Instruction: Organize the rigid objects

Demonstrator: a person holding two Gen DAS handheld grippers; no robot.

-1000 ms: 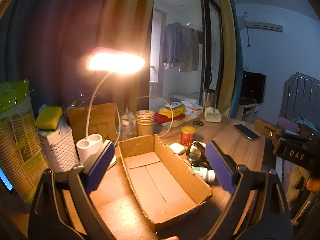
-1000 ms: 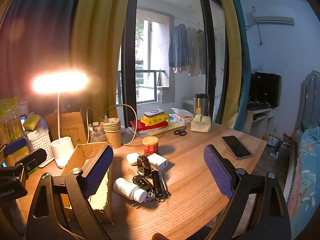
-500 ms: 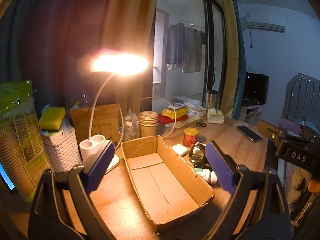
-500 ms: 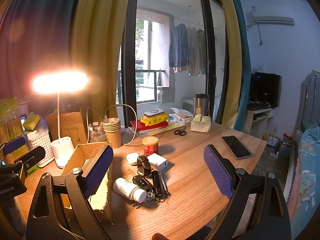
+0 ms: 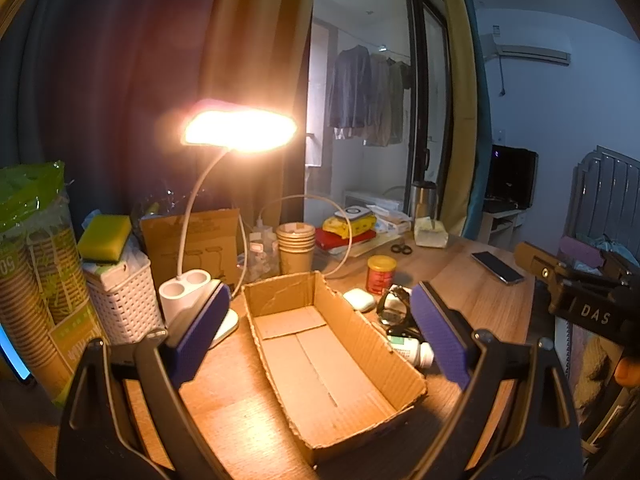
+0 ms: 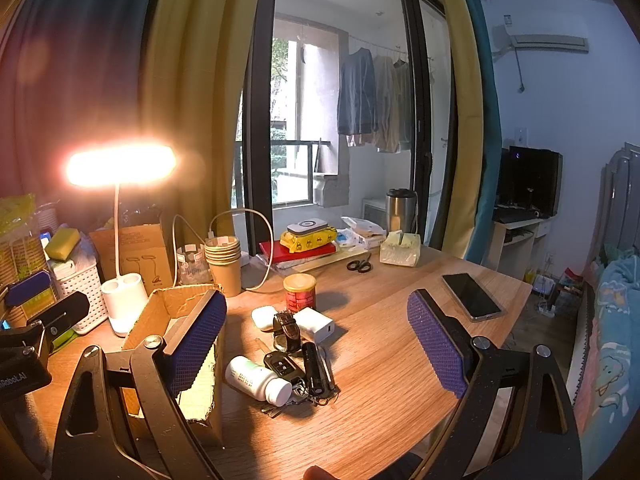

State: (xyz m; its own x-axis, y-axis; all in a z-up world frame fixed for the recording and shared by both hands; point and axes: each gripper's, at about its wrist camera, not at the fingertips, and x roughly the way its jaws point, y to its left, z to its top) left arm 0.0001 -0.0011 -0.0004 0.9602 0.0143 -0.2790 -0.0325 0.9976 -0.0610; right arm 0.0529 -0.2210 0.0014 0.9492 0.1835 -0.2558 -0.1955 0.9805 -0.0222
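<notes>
We see the box (image 5: pixel 328 364) lying empty on the desk (image 6: pixel 384 344). Just right of it lie the bottle (image 6: pixel 258 378), key fob (image 6: pixel 285 367), watch (image 6: pixel 286 330) and charger (image 6: pixel 316 325), bunched together. Left gripper (image 5: pixel 320 334) hovers over the box, jaws wide apart, empty. Right gripper (image 6: pixel 318 344) likewise spread, over the pile.

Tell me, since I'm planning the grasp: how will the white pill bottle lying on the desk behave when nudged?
The pill bottle lies on its side, so it would probably roll. Smooth plastic may slip between fingers. Likely light and rigid.
</notes>
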